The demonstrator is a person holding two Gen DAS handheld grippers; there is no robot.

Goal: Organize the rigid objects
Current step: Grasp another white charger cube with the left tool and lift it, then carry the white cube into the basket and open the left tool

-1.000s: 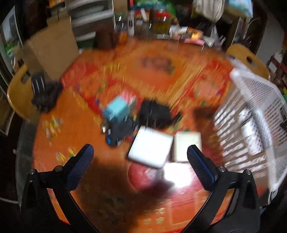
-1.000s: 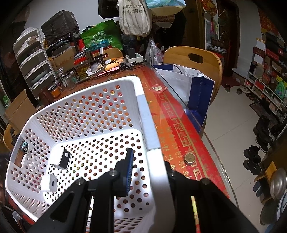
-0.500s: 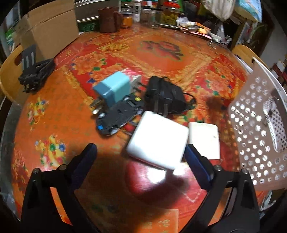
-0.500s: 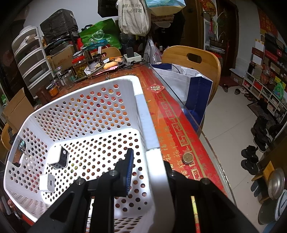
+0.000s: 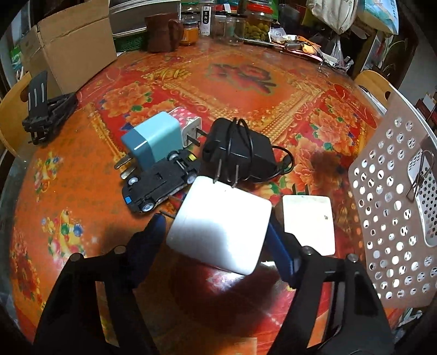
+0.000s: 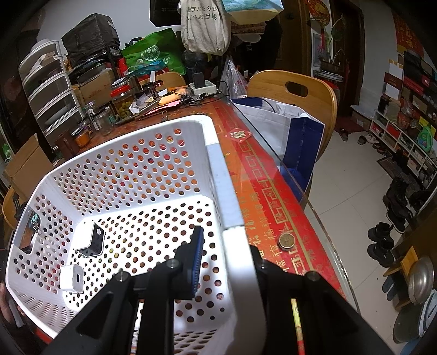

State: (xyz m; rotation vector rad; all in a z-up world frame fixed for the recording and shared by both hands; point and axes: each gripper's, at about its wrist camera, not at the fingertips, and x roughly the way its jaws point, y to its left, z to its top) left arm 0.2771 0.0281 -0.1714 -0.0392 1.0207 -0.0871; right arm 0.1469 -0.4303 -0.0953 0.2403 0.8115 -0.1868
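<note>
A large white charger block (image 5: 221,229) lies on the red patterned table (image 5: 245,76) between the fingers of my left gripper (image 5: 217,222). Its jaws are closing: the right pad is at the block's edge, and a thin gap shows at the left pad. Beyond the block lie a black adapter with its cord wound round it (image 5: 240,155), a light blue charger (image 5: 153,139), a small white plug (image 5: 188,131) and an overturned toy car (image 5: 161,185). My right gripper (image 6: 226,256) is shut on the wall of the white perforated basket (image 6: 218,174). Two white chargers (image 6: 88,237) lie inside.
A flat white box (image 5: 307,221) lies right of the block, close to the basket (image 5: 382,218). A black folding stand (image 5: 46,109) and a cardboard box (image 5: 73,46) sit at the far left, jars (image 5: 256,24) at the back. A coin (image 6: 286,240) lies near the table's glass edge.
My left gripper has come down over the white block and its fingers have drawn in from wide apart to either side of it. The right gripper and the basket have stayed put.
</note>
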